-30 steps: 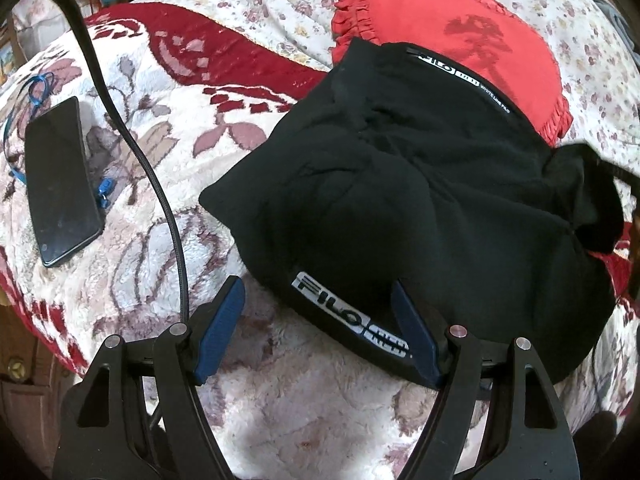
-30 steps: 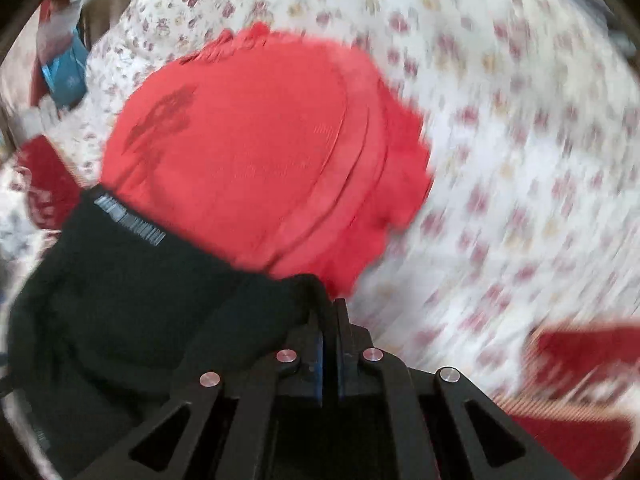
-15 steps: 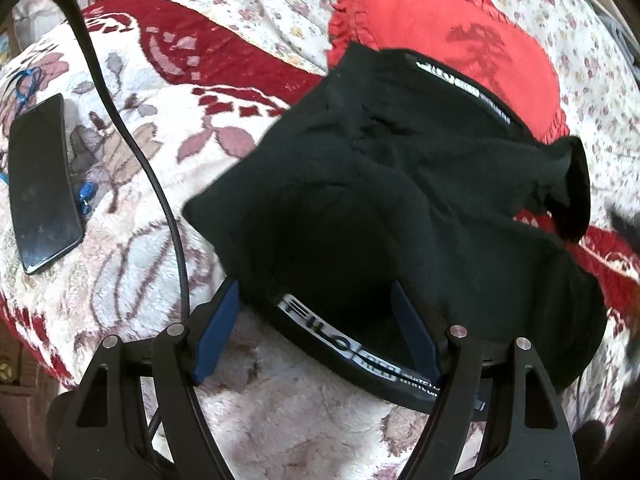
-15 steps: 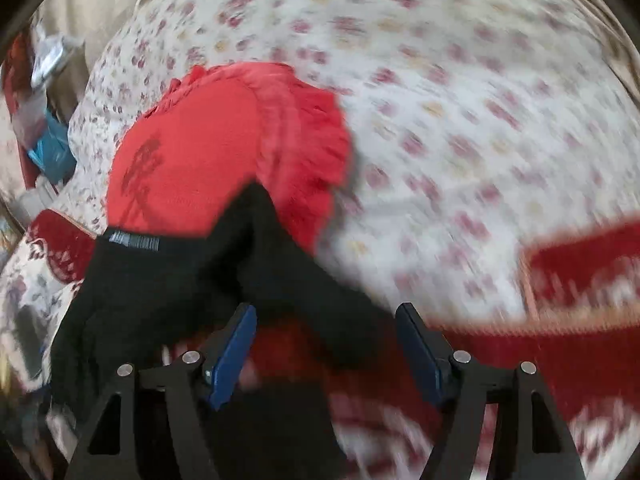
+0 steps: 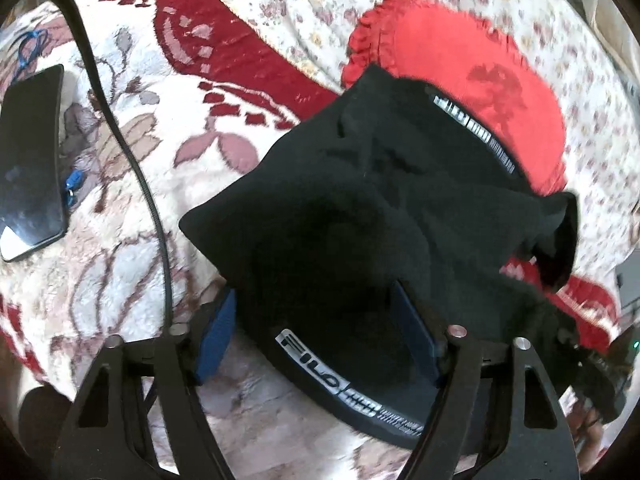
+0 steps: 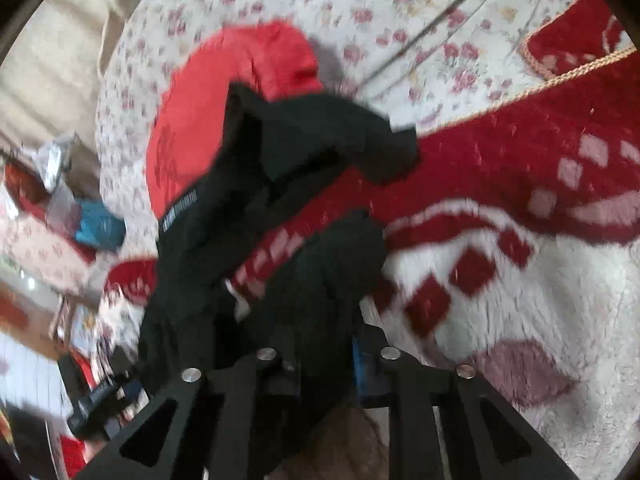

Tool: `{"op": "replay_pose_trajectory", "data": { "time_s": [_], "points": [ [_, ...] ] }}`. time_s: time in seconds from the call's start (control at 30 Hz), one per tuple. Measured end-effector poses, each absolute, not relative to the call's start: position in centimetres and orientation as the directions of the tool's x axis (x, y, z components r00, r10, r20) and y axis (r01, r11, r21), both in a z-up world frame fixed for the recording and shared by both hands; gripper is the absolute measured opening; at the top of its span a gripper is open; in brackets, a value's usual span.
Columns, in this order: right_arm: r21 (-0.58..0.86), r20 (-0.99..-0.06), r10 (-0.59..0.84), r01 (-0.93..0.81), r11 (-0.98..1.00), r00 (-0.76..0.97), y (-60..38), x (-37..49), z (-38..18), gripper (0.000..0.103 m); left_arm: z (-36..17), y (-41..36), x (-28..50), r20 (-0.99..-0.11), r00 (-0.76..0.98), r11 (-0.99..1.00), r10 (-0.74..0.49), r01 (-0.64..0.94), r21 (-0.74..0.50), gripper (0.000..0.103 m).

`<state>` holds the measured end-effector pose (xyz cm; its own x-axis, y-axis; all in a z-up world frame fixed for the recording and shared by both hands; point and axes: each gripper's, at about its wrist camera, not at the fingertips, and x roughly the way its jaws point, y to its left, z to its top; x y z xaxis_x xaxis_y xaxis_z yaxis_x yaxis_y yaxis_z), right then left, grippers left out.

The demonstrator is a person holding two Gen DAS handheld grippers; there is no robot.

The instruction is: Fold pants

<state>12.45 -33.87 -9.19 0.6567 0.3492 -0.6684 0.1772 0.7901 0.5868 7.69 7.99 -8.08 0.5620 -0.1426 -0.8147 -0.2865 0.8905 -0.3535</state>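
The black pants lie bunched on the blanket, their printed hem between the left gripper's spread, unclenched fingers. The right gripper seems clamped on cloth (blurred, partly hidden), so mid-fold: the left must pinch next.

Black pants with white lettering, a red frilled cushion, a seemingly red-and-cream floral blanket.
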Motion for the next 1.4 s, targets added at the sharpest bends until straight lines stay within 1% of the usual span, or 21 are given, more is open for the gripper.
{"op": "replay_pose_trajectory", "data": {
  "time_s": [0.03, 0.07, 0.13, 0.27, 0.37, 0.43, 0.5, 0.57, 0.6, 0.67, 0.7, 0.73, 0.8, 0.97, 1.03, 1.07, 1.13, 1.2, 1.3, 1.37, 1.4],
  "points": [
    [0.563, -0.665, 0.319, 0.172, 0.809, 0.675, -33.7, 12.0, -8.3, 0.013, -7.9, 8.2, 7.6, -0.809, 0.572, 0.889, -0.134, -0.292, -0.354, 0.035],
    [0.526, -0.666, 0.283, 0.167, 0.834, 0.690, -33.5, 11.4, -7.4, 0.013, -7.7, 8.5, 7.5, -0.808, 0.574, 0.888, -0.132, -0.294, -0.354, 0.026],
    [0.437, -0.672, 0.204, 0.159, 0.885, 0.711, -33.1, 9.8, -5.2, 0.013, -7.4, 9.4, 6.8, -0.792, 0.585, 0.868, -0.173, -0.289, -0.404, 0.019],
    [0.323, -0.686, 0.109, 0.168, 0.931, 0.720, -33.1, 5.2, -2.2, 0.013, -5.4, 9.9, 3.9, -0.769, 0.611, 0.879, -0.188, -0.245, -0.410, 0.015],
    [0.258, -0.740, 0.070, 0.185, 0.948, 0.669, -33.2, 2.8, -2.8, 0.014, -5.0, 10.0, 1.8, -0.767, 0.614, 0.891, -0.186, -0.223, -0.395, 0.015],
    [0.194, -0.826, 0.037, 0.222, 0.956, 0.562, -33.7, 2.7, -5.6, 0.032, -6.3, 10.0, 1.2, -0.791, 0.589, 0.903, -0.164, -0.234, -0.361, 0.015],
    [0.159, -0.883, 0.002, 0.295, 0.942, 0.469, -35.1, 2.3, -8.0, 0.032, -7.7, 10.1, 1.0, -0.816, 0.556, 0.904, -0.156, -0.253, -0.345, 0.015],
    [0.203, -0.871, 0.010, 0.340, 0.918, 0.490, -36.9, 1.1, -7.9, 0.041, -7.8, 10.4, 0.4, -0.815, 0.556, 0.900, -0.163, -0.256, -0.354, 0.016],
    [0.215, -0.857, -0.006, 0.367, 0.905, 0.515, -37.9, 0.4, -7.1, 0.048, -7.4, 10.6, 0.1, -0.817, 0.561, 0.904, -0.136, -0.267, -0.334, 0.016],
    [0.177, -0.837, -0.081, 0.408, 0.896, 0.542, -39.0, -0.3, -5.8, 0.051, -6.3, 11.2, -0.1, -0.815, 0.577, 0.917, -0.054, -0.295, -0.269, 0.016],
    [0.140, -0.825, -0.139, 0.437, 0.889, 0.548, -39.8, -0.5, -5.0, 0.053, -6.0, 11.5, -0.2, -0.813, 0.580, 0.914, -0.052, -0.300, -0.273, 0.016],
    [0.135, -0.818, -0.154, 0.446, 0.885, 0.555, -40.2, -0.5, -4.8, 0.053, -5.5, 12.0, -0.2, -0.811, 0.583, 0.905, -0.059, -0.312, -0.290, 0.016],
    [0.173, -0.817, -0.116, 0.432, 0.885, 0.565, -40.7, 0.1, -4.9, 0.053, -4.9, 12.4, -0.4, -0.804, 0.592, 0.900, -0.058, -0.318, -0.300, 0.016],
    [0.208, -0.841, -0.018, 0.354, 0.912, 0.540, -38.6, 2.6, -7.8, 0.052, -3.1, 10.9, -0.7, -0.789, 0.613, 0.928, -0.043, -0.269, -0.259, 0.016],
    [0.210, -0.840, 0.046, 0.247, 0.946, 0.541, -36.6, 3.2, -8.4, 0.022, -3.0, 10.0, -0.5, -0.792, 0.609, 0.938, -0.042, -0.249, -0.241, 0.018],
    [0.199, -0.845, 0.055, 0.217, 0.956, 0.531, -35.8, 3.4, -8.3, 0.021, -3.0, 9.7, -0.2, -0.795, 0.605, 0.942, -0.044, -0.241, -0.235, 0.019],
    [0.121, -0.829, 0.000, 0.179, 0.976, 0.560, -34.4, 3.1, -7.0, 0.019, -3.2, 8.8, 0.2, -0.801, 0.596, 0.946, -0.056, -0.225, -0.234, 0.019],
    [0.051, -0.812, -0.069, 0.188, 0.981, 0.580, -34.0, 2.5, -5.4, 0.019, -3.4, 8.0, 0.7, -0.805, 0.589, 0.950, -0.073, -0.204, -0.235, 0.027],
    [-0.036, -0.813, -0.150, 0.209, 0.977, 0.562, -34.3, 2.3, -5.1, 0.019, -4.3, 6.3, 1.3, -0.809, 0.582, 0.960, -0.079, -0.176, -0.220, 0.030],
    [-0.111, -0.845, -0.212, 0.226, 0.968, 0.491, -34.5, 3.2, -7.1, 0.024, -5.6, 5.1, 2.0, -0.823, 0.563, 0.966, -0.080, -0.161, -0.204, 0.030],
    [-0.116, -0.870, -0.208, 0.225, 0.967, 0.447, -34.6, 3.8, -8.2, 0.027, -6.3, 4.8, 2.3, -0.833, 0.549, 0.969, -0.071, -0.160, -0.188, 0.030]
  ]
}}
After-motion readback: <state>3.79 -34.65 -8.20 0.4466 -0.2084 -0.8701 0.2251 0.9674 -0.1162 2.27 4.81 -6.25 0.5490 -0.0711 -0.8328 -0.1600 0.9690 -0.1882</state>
